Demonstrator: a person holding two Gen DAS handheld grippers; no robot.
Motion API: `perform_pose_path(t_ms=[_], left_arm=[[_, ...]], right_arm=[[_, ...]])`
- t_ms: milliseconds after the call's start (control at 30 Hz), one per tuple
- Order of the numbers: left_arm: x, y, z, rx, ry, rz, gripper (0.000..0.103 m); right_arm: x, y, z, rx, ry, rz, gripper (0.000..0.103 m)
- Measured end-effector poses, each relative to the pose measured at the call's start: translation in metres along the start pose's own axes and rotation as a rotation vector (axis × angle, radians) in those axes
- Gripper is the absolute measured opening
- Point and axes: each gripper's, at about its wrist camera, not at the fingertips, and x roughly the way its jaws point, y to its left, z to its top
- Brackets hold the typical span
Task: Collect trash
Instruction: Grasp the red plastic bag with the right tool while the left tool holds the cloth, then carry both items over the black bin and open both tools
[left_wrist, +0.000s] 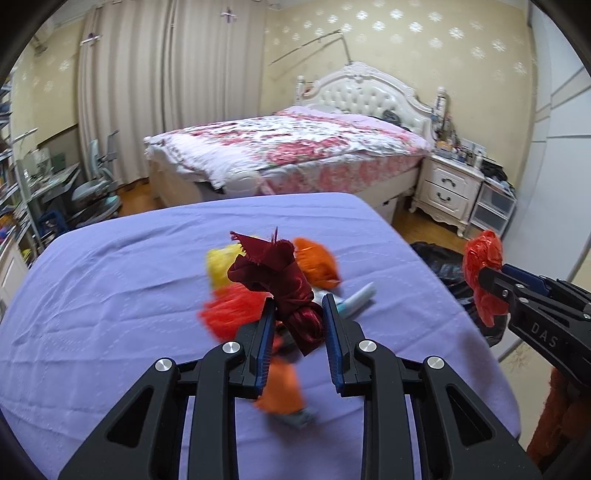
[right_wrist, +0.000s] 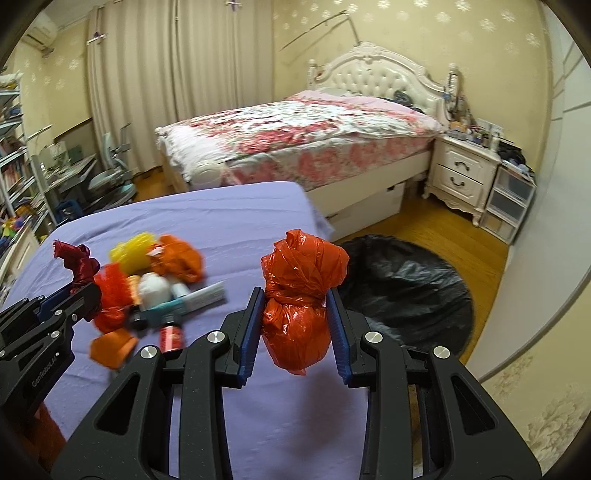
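The left hand-held gripper (left_wrist: 298, 306) has its blue pads pinched on a knotted dark red cloth (left_wrist: 280, 284), the frayed end sticking up above the jaws. The right hand-held gripper (right_wrist: 295, 306) is clamped the same way around a crumpled orange-red plastic bag (right_wrist: 301, 295), which bulges above and below the narrow gap between its pads. Both bundles hang clear of the tabletop (right_wrist: 221, 229), which is draped in a lilac cloth.

The rest of the trash lies in a loose heap (right_wrist: 155, 280) on that cloth, to the left of the right gripper — a yellow bag (right_wrist: 133, 249), an orange bag (right_wrist: 181, 258), a white bottle (right_wrist: 155, 290), a pale tube (right_wrist: 207, 295) and a small red-labelled bottle (right_wrist: 171, 336), all blurred. In the left wrist view the heap sits just beyond and under the red cloth.

On the wooden floor to the right of the tabletop a black trash bag (right_wrist: 406, 288) is spread open, near the held orange-red bag but lower and apart from it. Behind stands a bed (right_wrist: 295, 133) with a floral cover and a white nightstand (right_wrist: 461, 170).
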Motion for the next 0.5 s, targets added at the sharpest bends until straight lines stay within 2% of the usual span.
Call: perform_pose_path(t_ms=[267, 500], left_arm=[[0.046, -0.067, 0.019, 0.087, 0.017, -0.079, 0.026], [0.096, -0.111, 0.032, 0.138, 0.062, -0.097, 0.026]], right_arm=[[0.032, -0.056, 0.006, 0.076, 0.024, -0.076, 0.033], [0.059, -0.090, 0.007, 0.108, 0.036, -0.121, 0.033]])
